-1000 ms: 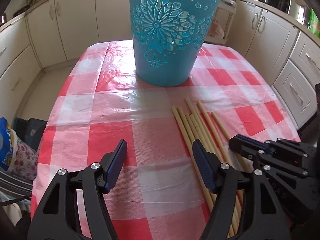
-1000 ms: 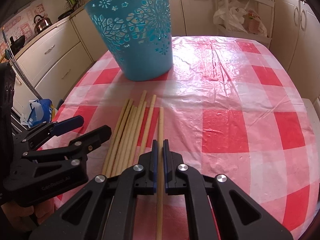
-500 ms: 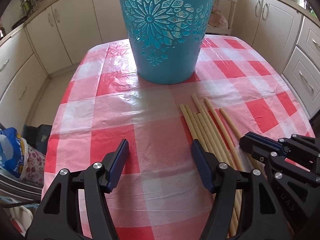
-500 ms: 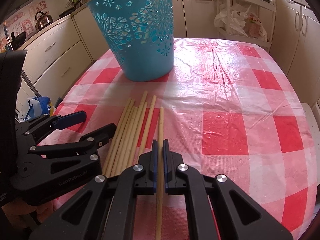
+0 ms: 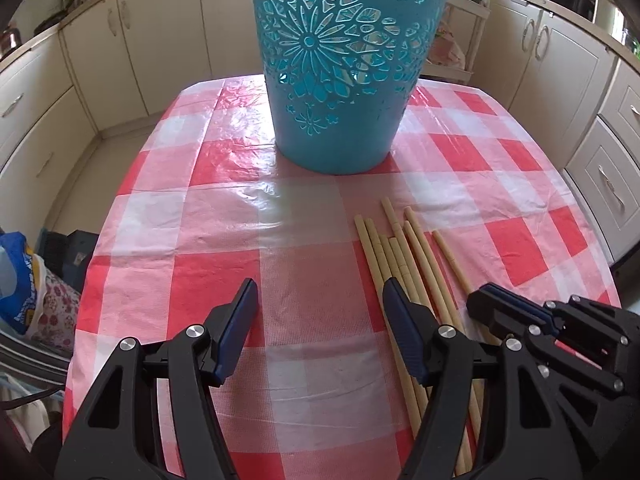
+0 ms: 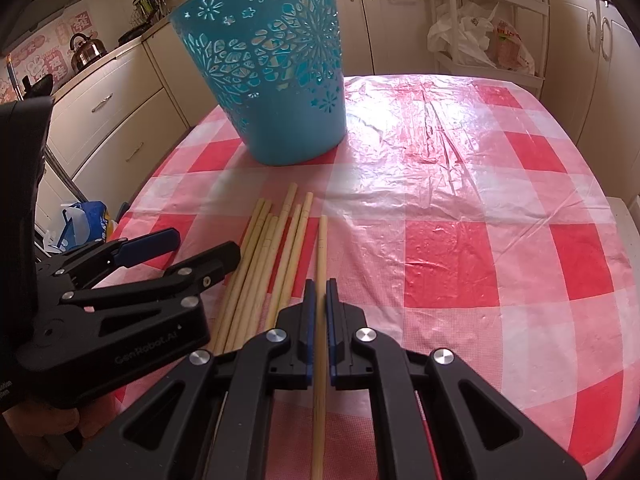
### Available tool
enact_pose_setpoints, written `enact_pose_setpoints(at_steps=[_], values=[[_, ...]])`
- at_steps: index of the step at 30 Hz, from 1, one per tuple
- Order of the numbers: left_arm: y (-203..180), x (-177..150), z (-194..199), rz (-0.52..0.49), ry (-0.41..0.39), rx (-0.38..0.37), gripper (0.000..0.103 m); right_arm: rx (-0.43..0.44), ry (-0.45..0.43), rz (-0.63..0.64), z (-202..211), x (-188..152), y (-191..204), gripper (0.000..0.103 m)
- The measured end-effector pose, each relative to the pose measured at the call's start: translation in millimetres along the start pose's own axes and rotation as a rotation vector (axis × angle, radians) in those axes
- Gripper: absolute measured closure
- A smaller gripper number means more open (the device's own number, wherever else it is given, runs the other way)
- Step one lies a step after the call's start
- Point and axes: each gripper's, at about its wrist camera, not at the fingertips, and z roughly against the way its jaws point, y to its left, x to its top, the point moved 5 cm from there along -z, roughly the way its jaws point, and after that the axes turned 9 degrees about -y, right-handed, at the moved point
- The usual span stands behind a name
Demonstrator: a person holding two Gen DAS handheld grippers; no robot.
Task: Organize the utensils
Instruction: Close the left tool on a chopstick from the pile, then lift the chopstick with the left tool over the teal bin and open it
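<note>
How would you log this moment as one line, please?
right gripper: shut on chopstick | left gripper: open, empty | blue basket: upright

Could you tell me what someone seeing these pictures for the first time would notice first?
Most eye-catching is the tall turquoise plastic basket with cut-out flower patterns, standing upright at the far side of the red-and-white checked plastic tablecloth. Nearer the cameras lies a loose row of pale wooden chopsticks. The right gripper is shut on one separate chopstick at the row's right edge, while the left gripper hangs open beside them.
</note>
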Motion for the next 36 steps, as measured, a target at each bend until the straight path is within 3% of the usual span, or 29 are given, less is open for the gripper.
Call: enact_pose_setpoints(at_steps=[5,15,18,20,24,29,30,31,34,36], values=[[-2,2,-2,0.011,0.012,0.001,0.041,0.003,-0.001,-0.003,0,0,0,0.097],[-9,0,-3,-0.068,0.012,0.030,0.047,0.016,0.004,-0.006,-1,1,-2,0.097],[-11,4,-3,-0.088,0.012,-0.005,0.068,0.012,0.014,0.002,-3,3,-3,0.097],[-14,4,-1,-0.111,0.021,-0.046,0.087,0.004,0.021,0.034,-3,2,0,0.097],[-14,2,0,-0.150,0.036,-0.084,0.090,0.012,0.050,0.053,-3,2,0,0.097],[-17,6,-4,-0.163,0.049,-0.067,0.083,-0.029,0.075,0.165,-6,2,10,0.097],[-19,6,-4,-0.172,0.046,-0.064,0.085,-0.043,0.072,0.196,-6,1,13,0.097],[-23,6,-3,-0.180,0.047,-0.086,0.094,-0.043,0.069,0.196,-6,1,13,0.097],[-22,5,4,-0.175,0.035,-0.114,0.098,0.030,0.051,0.043,0,1,-1,0.097],[-17,12,20,-0.156,-0.042,-0.138,0.098,0.097,-0.013,-0.060,14,4,-9,0.097]])
